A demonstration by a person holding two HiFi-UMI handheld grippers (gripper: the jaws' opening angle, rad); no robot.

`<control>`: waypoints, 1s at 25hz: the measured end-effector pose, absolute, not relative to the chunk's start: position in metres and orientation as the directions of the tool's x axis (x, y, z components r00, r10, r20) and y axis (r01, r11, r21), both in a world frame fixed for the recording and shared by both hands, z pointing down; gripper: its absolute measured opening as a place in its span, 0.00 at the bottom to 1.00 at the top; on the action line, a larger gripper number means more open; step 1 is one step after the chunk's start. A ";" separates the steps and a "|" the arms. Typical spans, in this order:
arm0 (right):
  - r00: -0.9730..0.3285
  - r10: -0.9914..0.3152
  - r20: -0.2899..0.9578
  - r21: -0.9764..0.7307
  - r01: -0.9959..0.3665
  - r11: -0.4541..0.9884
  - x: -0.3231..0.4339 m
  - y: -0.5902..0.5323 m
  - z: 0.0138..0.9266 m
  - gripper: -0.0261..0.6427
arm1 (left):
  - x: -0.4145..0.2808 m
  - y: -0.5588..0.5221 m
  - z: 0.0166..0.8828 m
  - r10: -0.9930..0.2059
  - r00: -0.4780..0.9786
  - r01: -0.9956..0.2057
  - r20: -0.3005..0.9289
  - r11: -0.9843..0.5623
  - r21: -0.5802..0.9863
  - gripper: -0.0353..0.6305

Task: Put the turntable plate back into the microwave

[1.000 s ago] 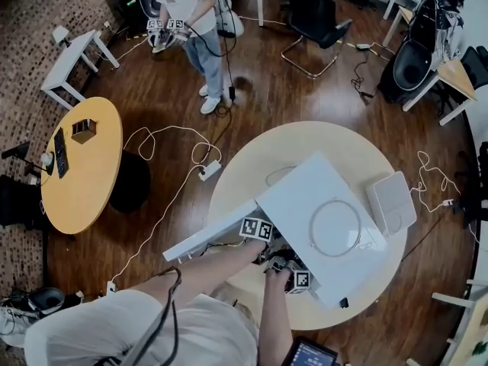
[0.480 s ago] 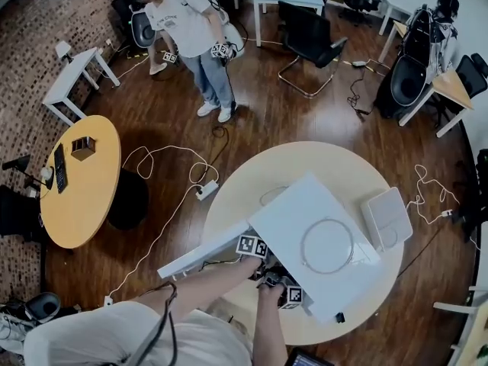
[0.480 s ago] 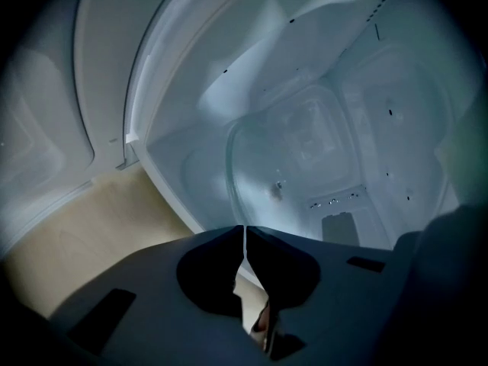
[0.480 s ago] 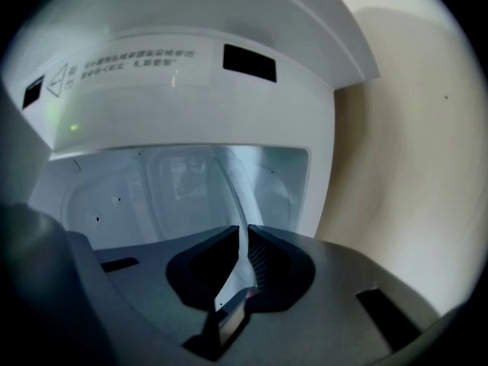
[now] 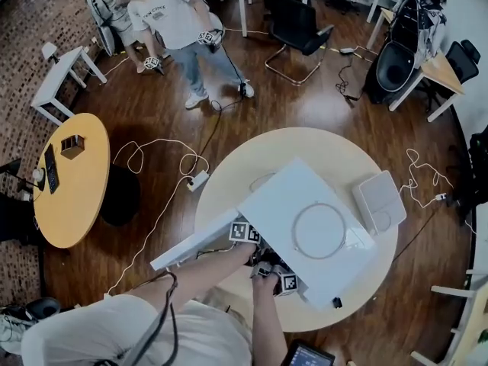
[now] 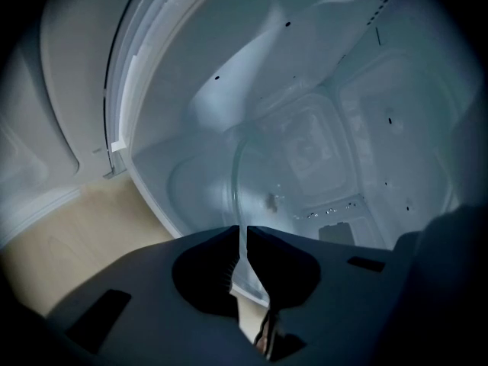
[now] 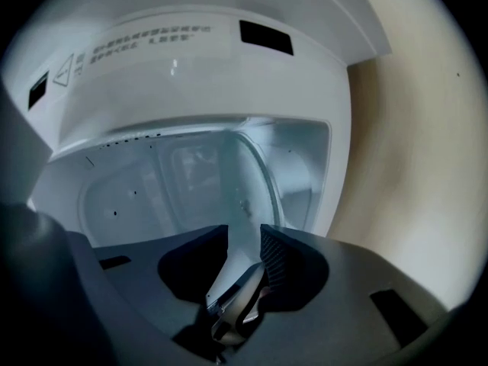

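Observation:
The white microwave [image 5: 305, 227] stands on the round table with its door [image 5: 194, 242] swung open to the left. Both grippers reach into its cavity; only their marker cubes show from above, the left cube [image 5: 244, 232] and the right cube [image 5: 288, 282]. The clear glass turntable plate [image 6: 238, 174] stands tilted on edge inside the cavity. My left gripper [image 6: 242, 231] is shut on its rim. In the right gripper view, the same plate [image 7: 263, 178] passes between the jaws of my right gripper [image 7: 244, 231], which are opening, with a gap at the ribbed pad [image 7: 273, 259].
A ring [image 5: 319, 231] lies on the microwave's top. A white flat device [image 5: 379, 202] rests on the round table [image 5: 305, 147] to the right. A yellow table [image 5: 72, 181], floor cables and a power strip [image 5: 197, 180] lie left. A person [image 5: 175, 21] stands at the back.
The person at the back has walked leftward. My two grippers have stayed at the microwave's mouth; the head view has shifted slightly.

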State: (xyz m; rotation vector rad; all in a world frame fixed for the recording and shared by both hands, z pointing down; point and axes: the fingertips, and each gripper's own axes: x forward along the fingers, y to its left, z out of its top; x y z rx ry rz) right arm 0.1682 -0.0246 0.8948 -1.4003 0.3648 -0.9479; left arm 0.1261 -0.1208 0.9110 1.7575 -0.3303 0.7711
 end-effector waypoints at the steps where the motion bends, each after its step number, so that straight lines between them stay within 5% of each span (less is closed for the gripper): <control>1: 0.596 -0.748 0.292 -0.938 0.329 -0.104 0.169 -0.029 0.890 0.21 | 0.128 -0.124 0.912 0.156 0.744 -0.579 0.650 -0.336 0.743 0.09; 25: 0.511 -0.803 0.305 -0.941 0.293 -0.171 0.144 -0.016 0.869 0.22 | 0.103 -0.133 0.894 0.078 0.749 -0.589 0.658 -0.375 0.716 0.09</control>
